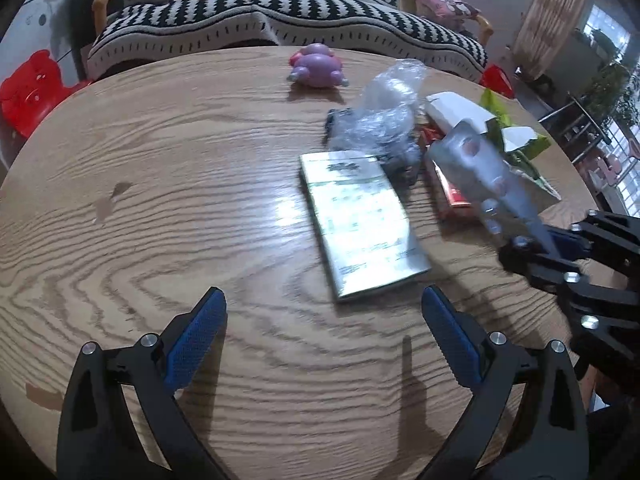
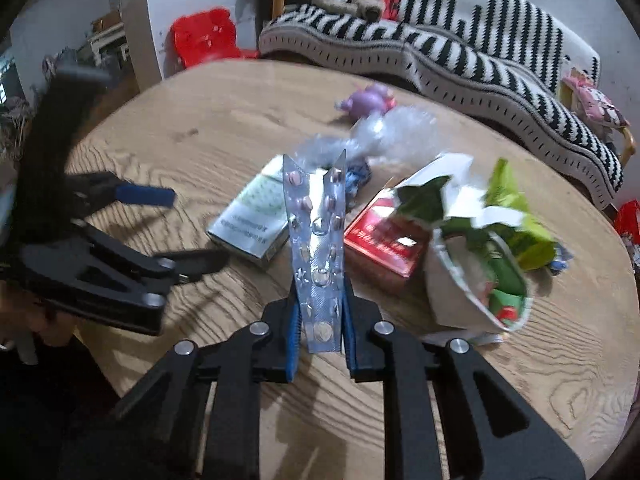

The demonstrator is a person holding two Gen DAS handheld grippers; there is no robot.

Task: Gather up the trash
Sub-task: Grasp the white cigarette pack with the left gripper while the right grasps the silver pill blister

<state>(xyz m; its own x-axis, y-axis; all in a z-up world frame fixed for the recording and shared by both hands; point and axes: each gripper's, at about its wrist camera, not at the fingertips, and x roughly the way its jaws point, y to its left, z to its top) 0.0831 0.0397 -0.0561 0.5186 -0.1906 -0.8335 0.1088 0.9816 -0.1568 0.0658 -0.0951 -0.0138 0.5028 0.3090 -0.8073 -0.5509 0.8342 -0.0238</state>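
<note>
Wooden table [image 1: 160, 184] before a striped sofa [image 1: 280, 12]; right gripper [image 2: 320, 320] clamps a blister pack [image 2: 316, 248], left gripper [image 1: 324, 320] wide; box [image 1: 360, 216] print blurred.

Left gripper [image 1: 324, 320] and right gripper [image 2: 320, 320], black angular frames, blue textured pads, silver round screws, possibly plastic

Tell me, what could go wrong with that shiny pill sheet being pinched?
1. The right hand-held gripper pinches only the bottom end of the pill sheet, which is folded and sticks up tall. It might slip out or bend over.
2. The sheet still seems to hold some pills, so they could pop out if squeezed.
3. The crinkly plastic bag and torn green packet lie close by, so a swing of the sheet might knock them around.
</note>
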